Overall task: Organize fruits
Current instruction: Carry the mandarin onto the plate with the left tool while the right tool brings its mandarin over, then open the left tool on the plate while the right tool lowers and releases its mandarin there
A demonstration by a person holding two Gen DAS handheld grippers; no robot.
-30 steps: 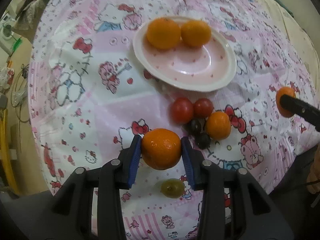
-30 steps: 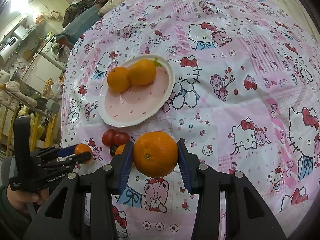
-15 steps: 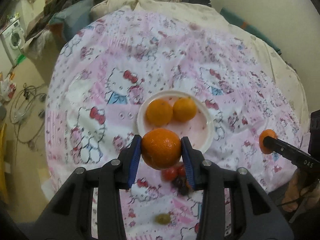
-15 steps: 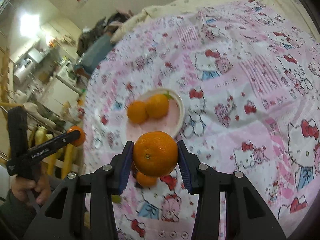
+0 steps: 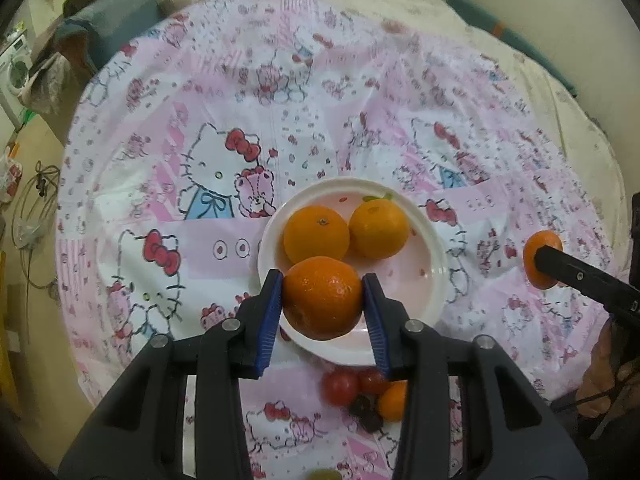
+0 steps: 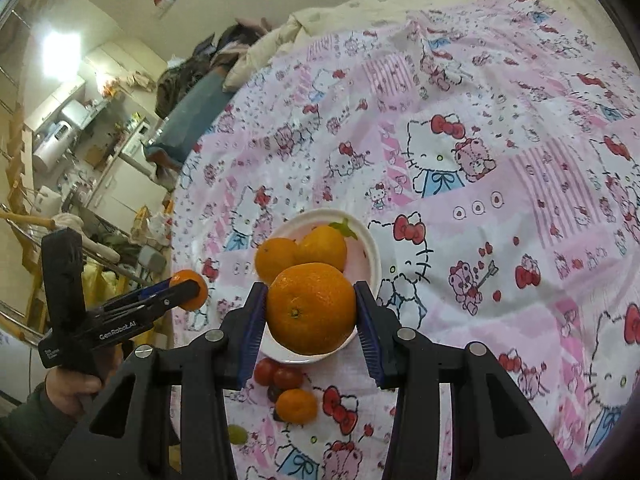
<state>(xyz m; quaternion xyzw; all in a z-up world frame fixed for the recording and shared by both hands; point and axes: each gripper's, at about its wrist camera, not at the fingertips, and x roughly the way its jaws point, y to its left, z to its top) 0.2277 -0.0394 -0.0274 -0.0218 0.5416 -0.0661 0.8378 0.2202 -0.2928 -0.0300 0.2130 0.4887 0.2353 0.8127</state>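
Both grippers were carrying fruit toward the plate (image 5: 434,264): left gripper (image 5: 323,298) clamped one orange (image 5: 322,300) over its near rim; right gripper (image 6: 311,308) clamped another orange (image 6: 311,308). Next: lower, release beside two oranges (image 5: 316,232) on it.

Readable text: "GenRobot.AI" in white on the black side of the left gripper (image 6: 188,290) body, right wrist view. Small white lettering lower on that same body near the handle, too small to read. In the left wrist view, a white "D" at the frame edge on the right gripper (image 5: 544,266) body, rest cut off. Hello Kitty print on the sheet (image 6: 460,160): pictures only, no legible words.
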